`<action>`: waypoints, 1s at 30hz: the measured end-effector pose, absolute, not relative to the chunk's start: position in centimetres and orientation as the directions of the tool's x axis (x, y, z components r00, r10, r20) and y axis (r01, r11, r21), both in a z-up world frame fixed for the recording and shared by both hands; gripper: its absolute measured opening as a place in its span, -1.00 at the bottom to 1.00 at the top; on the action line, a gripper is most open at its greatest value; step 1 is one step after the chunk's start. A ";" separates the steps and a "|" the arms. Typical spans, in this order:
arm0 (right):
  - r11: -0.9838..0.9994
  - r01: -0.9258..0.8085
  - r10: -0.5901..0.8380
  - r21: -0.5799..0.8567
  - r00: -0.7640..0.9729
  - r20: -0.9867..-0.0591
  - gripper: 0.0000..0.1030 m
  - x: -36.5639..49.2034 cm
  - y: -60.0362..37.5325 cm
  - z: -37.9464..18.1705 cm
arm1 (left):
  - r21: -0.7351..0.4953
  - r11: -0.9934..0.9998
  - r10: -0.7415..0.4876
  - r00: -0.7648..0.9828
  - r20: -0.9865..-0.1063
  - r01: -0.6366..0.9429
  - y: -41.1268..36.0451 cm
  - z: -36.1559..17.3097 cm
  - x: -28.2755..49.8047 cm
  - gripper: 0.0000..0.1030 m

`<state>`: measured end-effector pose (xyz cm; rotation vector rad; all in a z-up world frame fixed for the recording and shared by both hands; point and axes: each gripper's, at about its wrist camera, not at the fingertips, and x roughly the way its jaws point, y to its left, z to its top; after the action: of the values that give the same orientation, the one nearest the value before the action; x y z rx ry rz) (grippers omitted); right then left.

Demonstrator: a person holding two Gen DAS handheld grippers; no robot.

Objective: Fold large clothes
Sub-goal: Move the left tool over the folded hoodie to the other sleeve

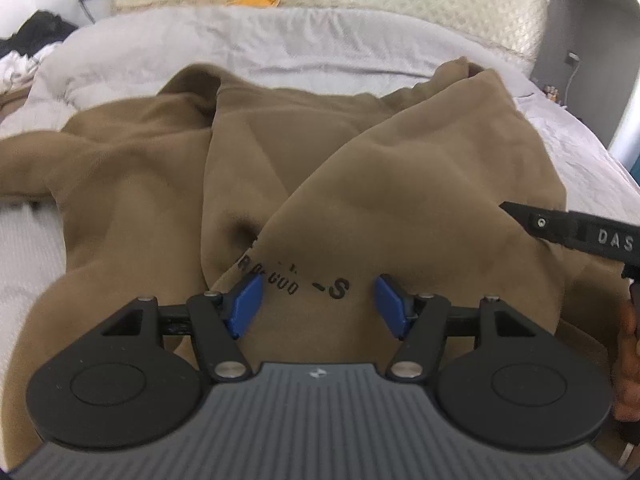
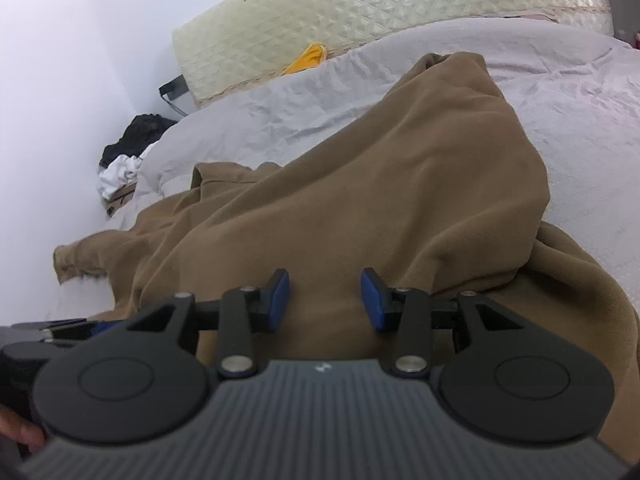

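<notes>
— Where was the big tan-brown soft cotton garment lying, relative to the fingers?

— Spread and rumpled on the pale grey quilted bed cover, directly under and ahead of both tools. The left gripper hung over the patch with black printed lettering, its blue pads standing apart on either side of that print; cloth lay between them, but I couldn't see the pads pressing it.

— And the other one?

— The right gripper sat over a thick fold of the same cloth, jaws parted more narrowly, nothing visibly pinched (whether the tips touched the fabric I couldn't tell).

— Which way did the garment run?

— Its long axis seemed to run away from the fingers toward the cream quilted headboard, with a raised ridge along the right side.

— So which hand was nearer?

— In my judgement both were about equally close, side by side over the near edge; the next grasp would turn on each pinching the cloth just below it.
</notes>
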<state>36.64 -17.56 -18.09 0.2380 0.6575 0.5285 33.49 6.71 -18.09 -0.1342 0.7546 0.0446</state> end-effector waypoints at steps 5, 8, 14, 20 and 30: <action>0.843 -0.351 0.532 0.408 0.664 -0.526 -0.20 37.7 -17.5 -19.0 | -0.112 0.985 0.012 0.709 -0.705 -0.128 6.5 -18.5 34.5 0.33; 0.849 -0.331 0.519 0.412 0.670 -0.530 -0.20 38.2 -16.9 -19.3 | -0.114 0.985 0.013 0.717 -0.696 -0.128 6.6 -18.7 34.1 0.33; 0.849 -0.326 0.517 0.416 0.674 -0.528 -0.19 37.8 -17.3 -18.7 | -0.124 0.984 0.012 0.745 -0.666 -0.126 6.4 -18.4 32.5 0.34; 0.833 -0.316 0.530 0.454 0.688 -0.495 -0.13 37.7 -18.2 -16.9 | -0.189 0.959 0.038 0.756 -0.654 -0.212 7.4 -15.8 30.8 0.42; 0.807 -0.406 0.572 0.428 0.719 -0.395 -0.11 35.7 -16.7 -14.4 | -0.270 0.905 0.100 0.780 -0.617 -0.330 16.5 -8.5 28.5 0.69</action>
<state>35.72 -16.71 -14.43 0.3247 0.5403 0.5512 28.48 16.51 -8.48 -0.3792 0.6368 0.2385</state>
